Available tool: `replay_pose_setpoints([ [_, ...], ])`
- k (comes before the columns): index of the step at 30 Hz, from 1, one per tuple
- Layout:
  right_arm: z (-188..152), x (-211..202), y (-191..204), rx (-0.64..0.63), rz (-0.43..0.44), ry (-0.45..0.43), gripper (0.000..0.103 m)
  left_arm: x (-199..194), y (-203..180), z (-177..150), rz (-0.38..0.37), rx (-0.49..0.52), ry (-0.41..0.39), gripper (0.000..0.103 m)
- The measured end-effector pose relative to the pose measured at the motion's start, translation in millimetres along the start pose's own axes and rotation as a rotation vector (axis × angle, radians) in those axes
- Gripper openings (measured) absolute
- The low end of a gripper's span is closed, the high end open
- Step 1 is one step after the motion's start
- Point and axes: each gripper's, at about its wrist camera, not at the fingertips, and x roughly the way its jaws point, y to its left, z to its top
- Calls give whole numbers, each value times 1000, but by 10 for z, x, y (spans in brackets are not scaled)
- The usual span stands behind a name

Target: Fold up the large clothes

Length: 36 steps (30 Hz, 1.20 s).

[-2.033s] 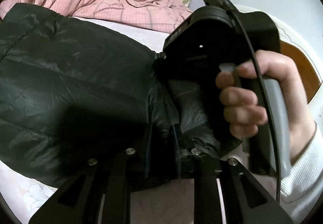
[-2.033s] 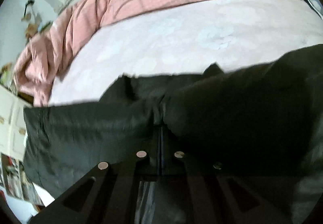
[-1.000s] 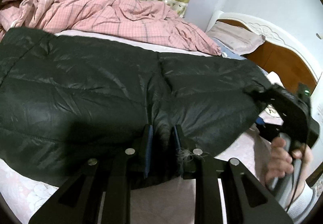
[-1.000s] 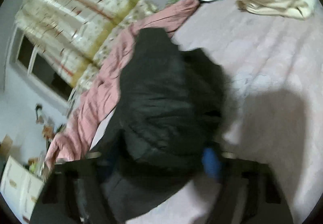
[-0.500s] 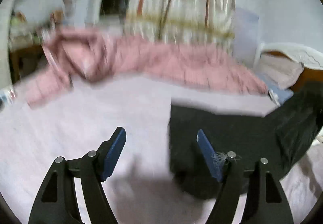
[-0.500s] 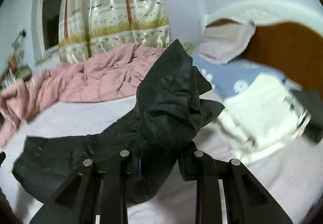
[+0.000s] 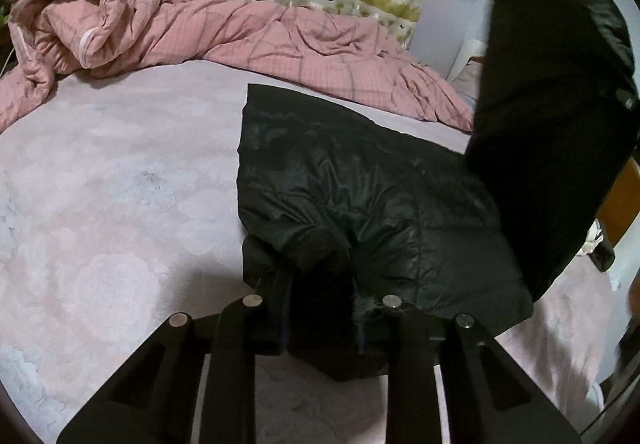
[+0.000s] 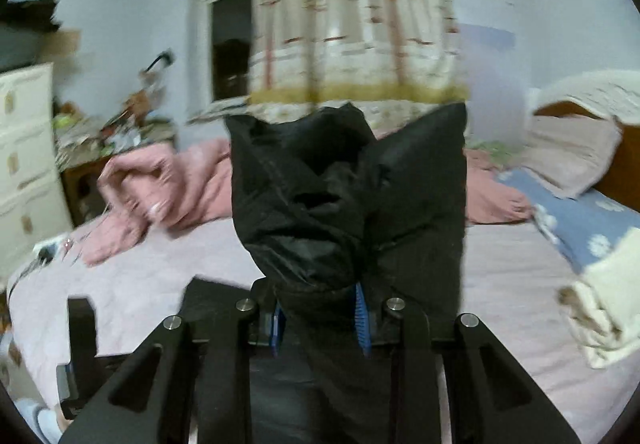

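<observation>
Left wrist view: left claw (image 7: 320, 318) pinches the near hem of a black jacket (image 7: 360, 196), half spread on the pink bed (image 7: 120, 180); its other end hangs lifted at right.
Fabric: shiny quilted nylon, puffy, creased.
Background: rumpled pink quilt (image 7: 224, 32).
Right wrist view: right claw (image 8: 320, 318), jaws nearly pressed together, grips a bunched jacket (image 8: 344, 196) end held up over the bed (image 8: 512, 284).
Handling: likely light, soft, slippery; best taken at hems or seams, deep in the jaws.
</observation>
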Motion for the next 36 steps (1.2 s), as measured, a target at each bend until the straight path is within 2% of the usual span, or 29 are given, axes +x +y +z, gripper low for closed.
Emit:
replay_pose_setpoints([
  [5, -465, 328, 600, -89, 30, 88, 30, -113, -41, 64, -7, 30, -20, 22],
  [9, -802, 418, 868, -200, 23, 137, 33, -303, -23, 212, -7, 54, -93, 22],
  [12, -934, 315, 897, -230, 68, 134, 51, -402, 14, 299, 7, 63, -137, 22],
  [13, -965, 277, 893, -224, 89, 135, 66, -427, 34, 324, 11, 64, -148, 22],
  [14, -1001, 231, 873, -213, 107, 132, 73, -461, 55, 345, 21, 58, -165, 22],
  [15, -1026, 183, 843, -203, 112, 125, 73, -505, 79, 368, 25, 49, -185, 22],
  [16, -1035, 164, 828, -200, 106, 121, 73, -550, 101, 393, 25, 42, -204, 28],
  [17, -1052, 145, 818, -205, 93, 124, 73, -615, 116, 412, 21, 34, -225, 47],
  [19, -1067, 84, 785, -196, 91, 114, 73, -736, 133, 442, 15, 26, -278, 65],
  [23, -1025, -124, 618, -125, 95, 71, 73, -907, 15, 451, -33, 91, -357, 68],
  [28, -839, -365, 282, -13, -9, -57, 73, -951, -270, 378, -62, 183, -386, 74],
  [30, -791, -383, 96, 34, -120, -86, 75, -918, -370, 367, -74, 211, -384, 75],
  [31, -779, -332, 21, 33, -189, -71, 75, -898, -410, 367, -74, 216, -382, 77],
  [33, -789, -204, -99, 17, -242, -29, 75, -863, -464, 369, -95, 216, -370, 78],
  [36, -873, 5, -262, 33, -203, 34, 77, -836, -513, 365, -104, 216, -366, 80],
])
